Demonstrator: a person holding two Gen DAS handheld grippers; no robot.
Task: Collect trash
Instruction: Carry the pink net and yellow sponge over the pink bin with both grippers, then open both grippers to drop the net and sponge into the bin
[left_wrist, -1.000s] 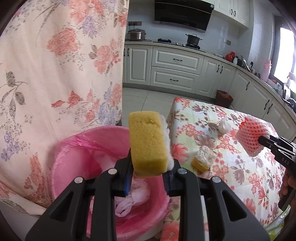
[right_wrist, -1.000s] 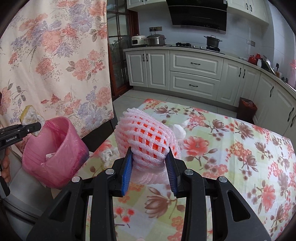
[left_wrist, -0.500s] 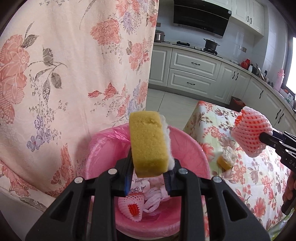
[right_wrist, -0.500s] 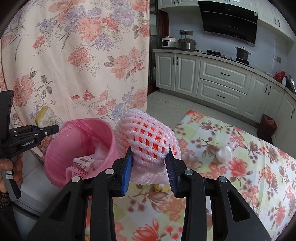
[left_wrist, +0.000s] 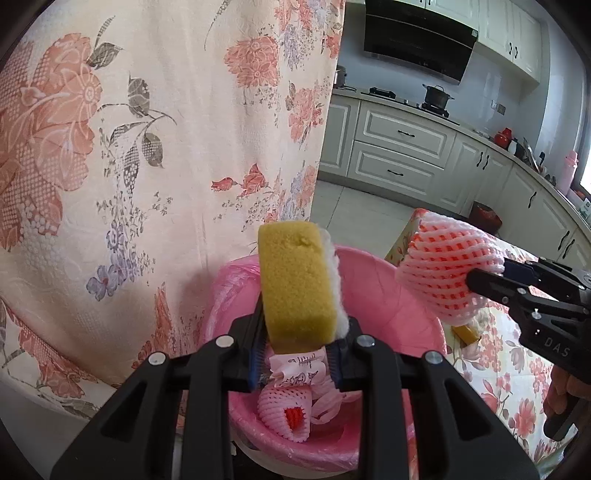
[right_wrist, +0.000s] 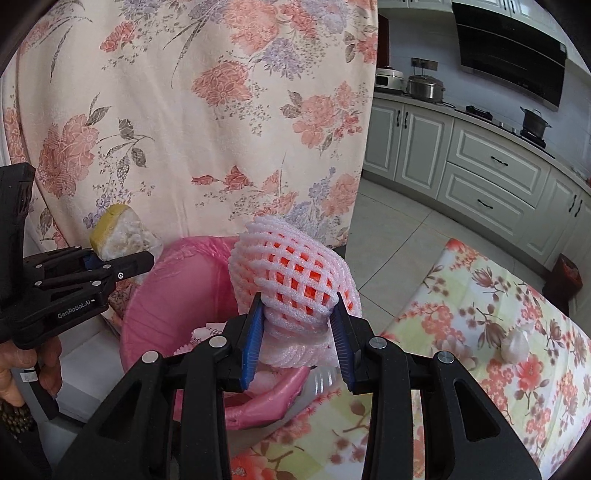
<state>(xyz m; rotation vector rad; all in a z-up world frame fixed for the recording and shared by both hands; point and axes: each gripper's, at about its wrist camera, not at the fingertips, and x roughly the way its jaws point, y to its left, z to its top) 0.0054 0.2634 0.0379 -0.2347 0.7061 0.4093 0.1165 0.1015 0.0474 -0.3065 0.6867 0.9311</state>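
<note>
Floral curtain (left_wrist: 147, 155) and white kitchen cabinets (left_wrist: 402, 147) back a pink-lined trash bin (left_wrist: 391, 295) standing at the edge of a flowered tablecloth (right_wrist: 509, 369). The left gripper (left_wrist: 295, 354) has its jaws narrowed on a yellow sponge (left_wrist: 295, 284), which stands up out of them with the bin's mouth directly below and beyond. The right gripper (right_wrist: 297, 332) pinches a pink foam fruit net (right_wrist: 291, 273), the bin just past its jaws and to their left. Inside the bin lie another foam net (left_wrist: 284, 413) and a crumpled wrapper (left_wrist: 295, 365), so some trash is already collected. Both held pieces look ready to drop; a white wad (right_wrist: 515, 345) and a second sponge piece (left_wrist: 467, 330) remain on the cloth.
</note>
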